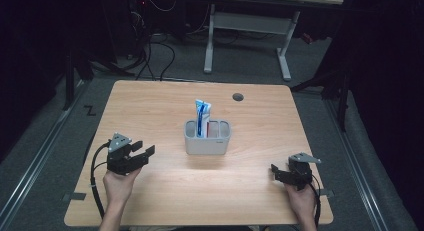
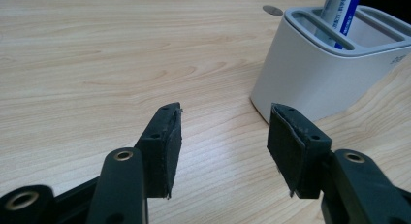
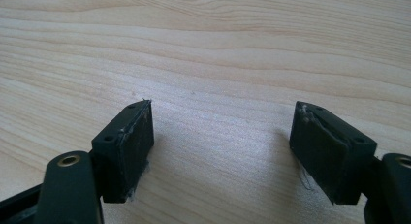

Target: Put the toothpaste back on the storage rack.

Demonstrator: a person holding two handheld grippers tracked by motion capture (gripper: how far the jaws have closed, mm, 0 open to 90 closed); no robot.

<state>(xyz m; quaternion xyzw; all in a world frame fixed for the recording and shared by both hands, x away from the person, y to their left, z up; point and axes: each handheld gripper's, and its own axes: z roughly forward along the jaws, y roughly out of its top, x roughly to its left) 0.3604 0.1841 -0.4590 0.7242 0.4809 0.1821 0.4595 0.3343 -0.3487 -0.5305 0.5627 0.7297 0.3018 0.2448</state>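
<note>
Grey holder (image 1: 207, 137) with three slots, standing upright near the middle of the wooden table (image 1: 150, 201); blue and white tube (image 1: 202, 113) upright in the holder's left slot, top poking well above the rim. Small round hole (image 1: 238, 97) in the table behind the holder and a little to its right. Left gripper (image 1: 143, 150) held low over the table to the left of the holder and slightly nearer the person, jaws spread with nothing between them, aimed toward the holder but apart from it; in the left gripper view, holder (image 2: 322, 64) just beyond the right-hand pad (image 2: 286, 141), bare wood in the gap. Right gripper (image 1: 276, 172) to the right of the holder and nearer the person, well apart from it, jaws spread wide over bare wood, pinching nothing
</note>
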